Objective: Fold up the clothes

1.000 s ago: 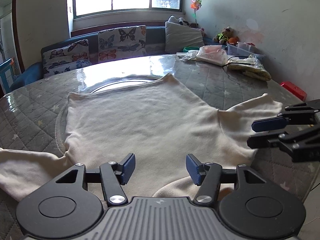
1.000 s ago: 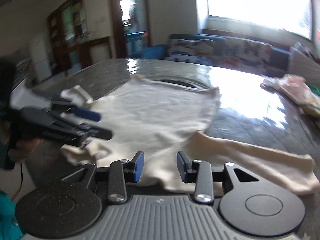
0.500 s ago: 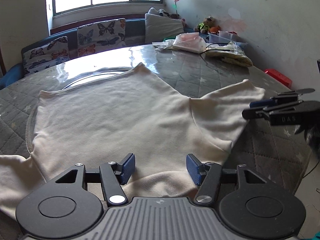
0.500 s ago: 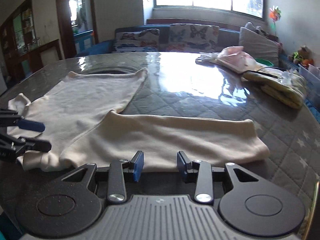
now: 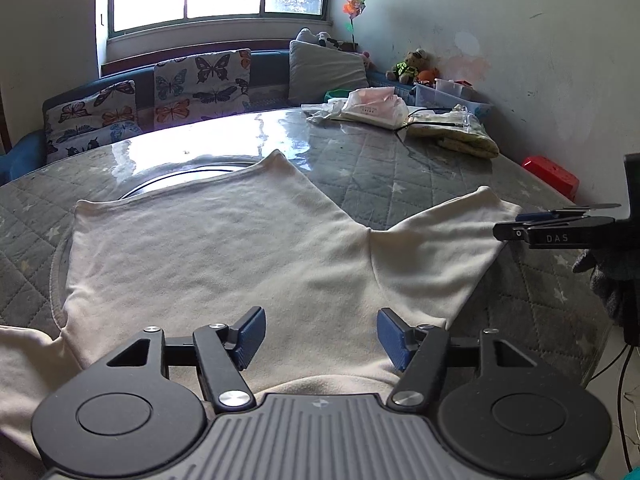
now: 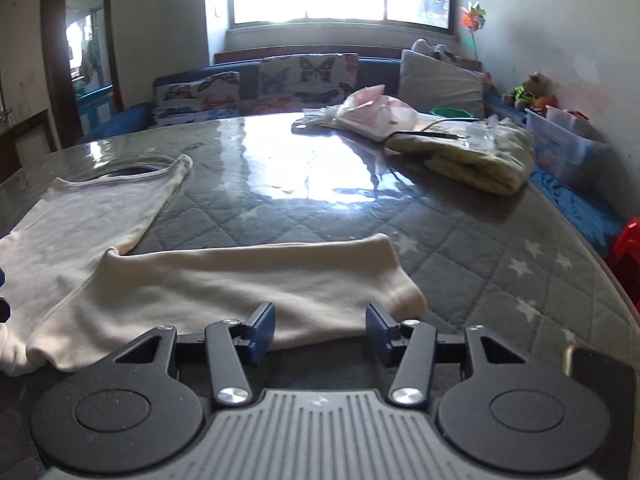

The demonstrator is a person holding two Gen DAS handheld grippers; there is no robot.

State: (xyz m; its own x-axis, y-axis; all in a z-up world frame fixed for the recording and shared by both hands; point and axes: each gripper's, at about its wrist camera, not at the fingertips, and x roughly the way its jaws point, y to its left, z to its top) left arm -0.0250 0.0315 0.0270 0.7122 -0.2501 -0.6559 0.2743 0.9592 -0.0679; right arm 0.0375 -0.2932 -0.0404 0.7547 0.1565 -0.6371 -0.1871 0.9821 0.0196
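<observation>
A cream long-sleeved shirt (image 5: 224, 256) lies spread flat on the quilted table, hem toward the window. My left gripper (image 5: 318, 334) hovers open just above its collar end, nothing between the blue pads. The right sleeve (image 6: 256, 280) stretches across the right wrist view, cuff at the right. My right gripper (image 6: 320, 330) stands open over the sleeve's near edge, near the cuff. Seen from the left wrist view, the right gripper (image 5: 520, 224) sits edge-on beside the sleeve cuff (image 5: 492, 208), held by a dark-gloved hand (image 5: 612, 280).
Folded yellowish cloth (image 6: 476, 156) and a plastic bag (image 6: 372, 112) with a black cable lie at the table's far right. A sofa with butterfly cushions (image 5: 200, 84) runs under the window. A red stool (image 5: 552, 176) stands by the wall, past the table's right edge.
My right gripper swung right along the sleeve toward the cuff and both its view and the left view have steadied. The shirt lies as before.
</observation>
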